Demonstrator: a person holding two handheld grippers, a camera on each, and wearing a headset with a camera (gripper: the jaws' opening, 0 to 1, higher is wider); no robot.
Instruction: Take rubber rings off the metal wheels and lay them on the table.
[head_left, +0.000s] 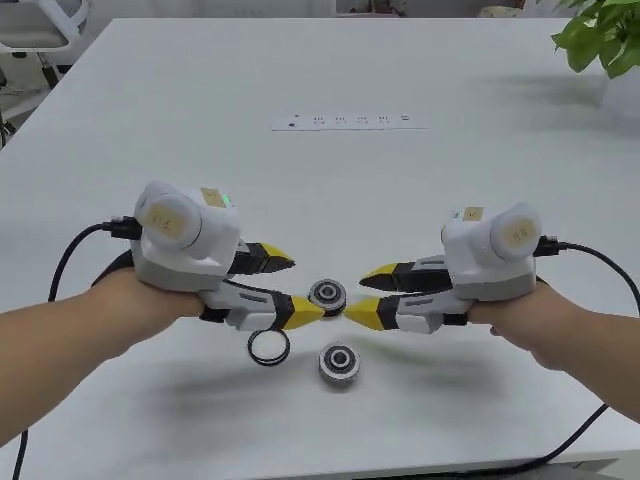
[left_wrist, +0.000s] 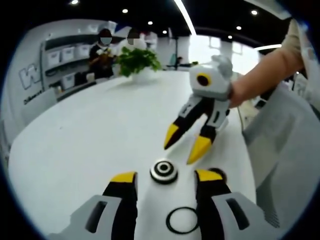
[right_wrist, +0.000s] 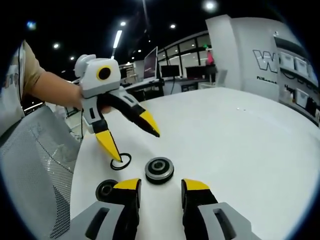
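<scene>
A small metal wheel (head_left: 327, 294) with a dark rim lies on the white table (head_left: 330, 190), between the tips of both grippers. My left gripper (head_left: 303, 285) points at it from the left, open, its yellow tips on either side of the wheel (left_wrist: 164, 170). From the right, my right gripper (head_left: 358, 292) faces it, also open, with the wheel (right_wrist: 159, 170) just ahead of its jaws. A second wheel (head_left: 339, 362) lies nearer the table's front edge. A loose black rubber ring (head_left: 268, 347) lies flat below the left gripper, and appears again as the ring (left_wrist: 182, 220) and the ring (right_wrist: 120, 161).
A white power strip (head_left: 350, 122) lies flush in the table's middle. A green plant (head_left: 600, 35) stands at the far right corner. Black cables trail from both grippers toward the front edge. A person's hands hold the grippers.
</scene>
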